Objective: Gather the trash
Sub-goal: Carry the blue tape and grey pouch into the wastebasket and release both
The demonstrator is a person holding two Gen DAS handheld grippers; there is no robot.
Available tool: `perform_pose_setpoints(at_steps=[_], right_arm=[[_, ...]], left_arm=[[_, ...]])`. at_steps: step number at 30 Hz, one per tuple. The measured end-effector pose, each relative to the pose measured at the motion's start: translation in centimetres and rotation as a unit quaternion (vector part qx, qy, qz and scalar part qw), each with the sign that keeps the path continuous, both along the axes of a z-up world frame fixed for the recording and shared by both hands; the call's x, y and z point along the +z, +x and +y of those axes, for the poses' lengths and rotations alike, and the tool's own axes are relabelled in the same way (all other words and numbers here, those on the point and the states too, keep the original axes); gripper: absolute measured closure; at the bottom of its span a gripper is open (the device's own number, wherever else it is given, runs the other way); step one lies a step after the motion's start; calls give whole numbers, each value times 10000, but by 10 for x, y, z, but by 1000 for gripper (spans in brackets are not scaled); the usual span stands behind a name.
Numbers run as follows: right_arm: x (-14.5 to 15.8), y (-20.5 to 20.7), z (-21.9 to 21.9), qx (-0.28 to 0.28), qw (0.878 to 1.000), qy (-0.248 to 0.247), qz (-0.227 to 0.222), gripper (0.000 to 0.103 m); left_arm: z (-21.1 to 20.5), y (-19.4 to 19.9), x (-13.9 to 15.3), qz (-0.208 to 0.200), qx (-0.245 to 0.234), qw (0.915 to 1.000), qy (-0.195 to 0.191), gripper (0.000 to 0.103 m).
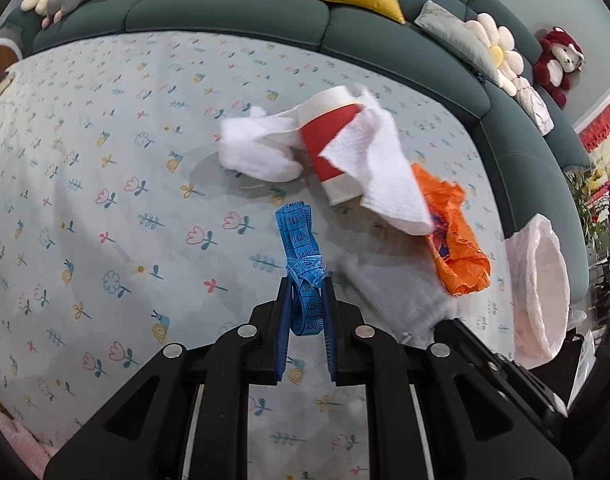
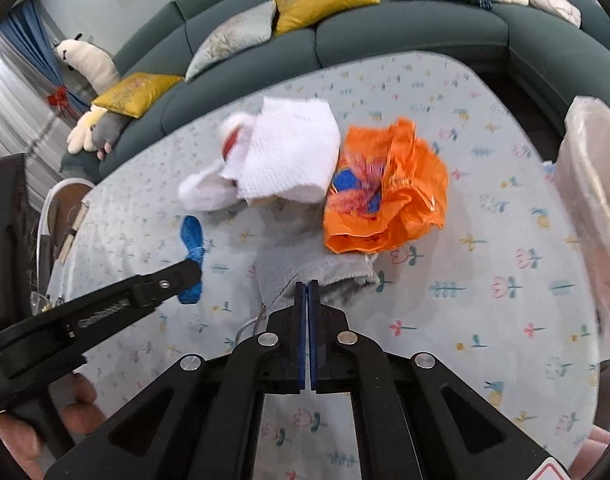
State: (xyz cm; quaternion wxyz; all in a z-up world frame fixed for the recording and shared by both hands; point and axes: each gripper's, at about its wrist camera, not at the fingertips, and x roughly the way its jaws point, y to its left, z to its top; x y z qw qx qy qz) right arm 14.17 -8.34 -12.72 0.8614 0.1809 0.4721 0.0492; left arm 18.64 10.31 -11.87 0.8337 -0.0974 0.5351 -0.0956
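My left gripper [image 1: 305, 280] is shut on a bundled blue measuring tape [image 1: 299, 236], held just above the flowered tablecloth [image 1: 105, 168]. Beyond it lies a red paper cup [image 1: 329, 140] under a white paper towel [image 1: 381, 168], with a white wad [image 1: 257, 152] beside it and a crumpled orange plastic bag [image 1: 453, 240] to the right. In the right wrist view my right gripper [image 2: 307, 283] is shut on the near edge of a grey cloth [image 2: 333, 270]. The orange bag [image 2: 389, 188] and the paper towel [image 2: 289, 152] lie just past that cloth. The left gripper [image 2: 195, 270] with the tape [image 2: 191, 236] shows at the left.
A bin lined with a white bag [image 1: 541, 288] [image 2: 593, 184] stands at the table's right edge. A dark green sofa [image 1: 225, 16] with cushions and plush toys curves round the far side. A person's hand [image 2: 77, 404] holds the left tool.
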Motion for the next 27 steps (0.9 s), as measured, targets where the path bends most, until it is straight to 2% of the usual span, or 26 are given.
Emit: perform_pose_setpoints(at_steps=[9, 15, 20, 27], right_arm=[[56, -25, -32, -210, 9979, 23, -613, 101], [88, -40, -66, -488, 9941, -46, -971, 101], [106, -54, -105, -787, 9902, -149, -1143, 101], [116, -72, -158, -1200, 9840, -305, -1281, 101]], left_arm=[[-35, -17, 39, -365, -340, 9987, -38, 89], [-75, -28, 69, -662, -734, 9951, -16, 89], [-114, -36, 85, -825, -1063, 9909, -9, 89], [-177, -47, 97, -984, -1616, 9819, -19, 89]])
